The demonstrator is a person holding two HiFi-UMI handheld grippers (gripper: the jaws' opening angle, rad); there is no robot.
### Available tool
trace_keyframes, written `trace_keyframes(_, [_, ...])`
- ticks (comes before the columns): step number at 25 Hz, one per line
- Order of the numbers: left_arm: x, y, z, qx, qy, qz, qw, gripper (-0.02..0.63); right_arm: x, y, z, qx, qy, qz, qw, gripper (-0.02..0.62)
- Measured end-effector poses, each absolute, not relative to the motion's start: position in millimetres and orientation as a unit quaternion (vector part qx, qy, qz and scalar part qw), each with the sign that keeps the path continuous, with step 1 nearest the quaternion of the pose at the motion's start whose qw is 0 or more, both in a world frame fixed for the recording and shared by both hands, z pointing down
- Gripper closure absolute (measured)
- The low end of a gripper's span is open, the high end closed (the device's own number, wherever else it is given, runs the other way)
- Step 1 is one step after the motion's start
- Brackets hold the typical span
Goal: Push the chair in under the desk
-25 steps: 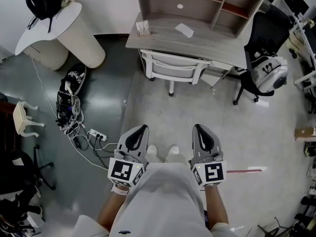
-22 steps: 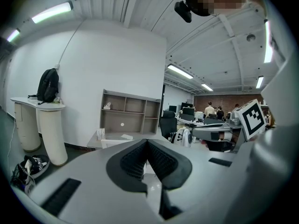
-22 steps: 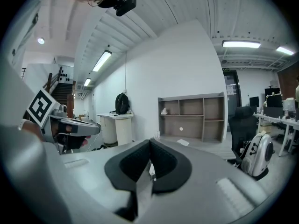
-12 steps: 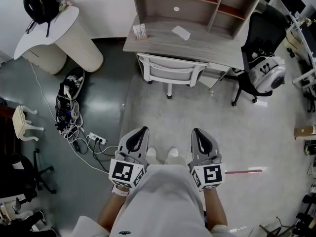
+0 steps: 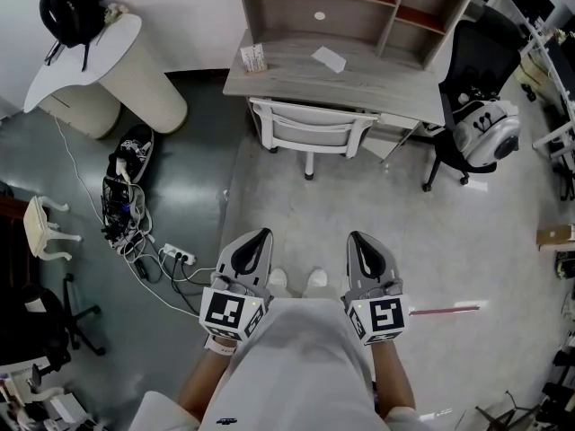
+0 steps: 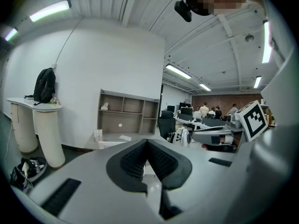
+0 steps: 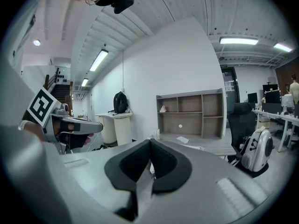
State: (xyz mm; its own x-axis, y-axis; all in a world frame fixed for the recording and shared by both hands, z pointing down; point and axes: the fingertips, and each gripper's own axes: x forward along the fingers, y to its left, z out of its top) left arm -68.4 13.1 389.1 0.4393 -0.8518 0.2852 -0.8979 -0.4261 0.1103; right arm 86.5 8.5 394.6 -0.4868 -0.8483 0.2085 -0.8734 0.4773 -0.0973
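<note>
A white chair (image 5: 314, 127) stands at the grey wooden desk (image 5: 359, 74), its seat partly under the desktop and its backrest toward me. The desk carries a shelf unit (image 5: 346, 0) and shows in both gripper views, as the desk (image 6: 114, 140) and the desk (image 7: 196, 141). My left gripper (image 5: 259, 238) and right gripper (image 5: 358, 241) are held side by side near my body, well short of the chair. Both are shut with nothing between the jaws. In the left gripper view the left gripper (image 6: 147, 142) points toward the desk; so does the right gripper (image 7: 150, 141) in its own view.
A black office chair (image 5: 472, 70) with a white backpack (image 5: 486, 133) stands right of the desk. A white cylindrical stand (image 5: 135, 65) with a black bag (image 5: 70, 7) is at the left. Cables and a power strip (image 5: 176, 251) lie on the floor left of me.
The view has shifted slightly, so the desk and chair sit a little higher in the head view. Both grippers keep their pose and stay shut.
</note>
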Motion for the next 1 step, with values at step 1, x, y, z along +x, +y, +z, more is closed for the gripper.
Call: trace_keyframes(1, [-68.2, 12.2, 388.6, 0.84, -0.52, 0.093, 0.122, 0.6, 85.9, 7.9, 394.5, 0.502, -0.857, 0.095, 0.066, 0.589])
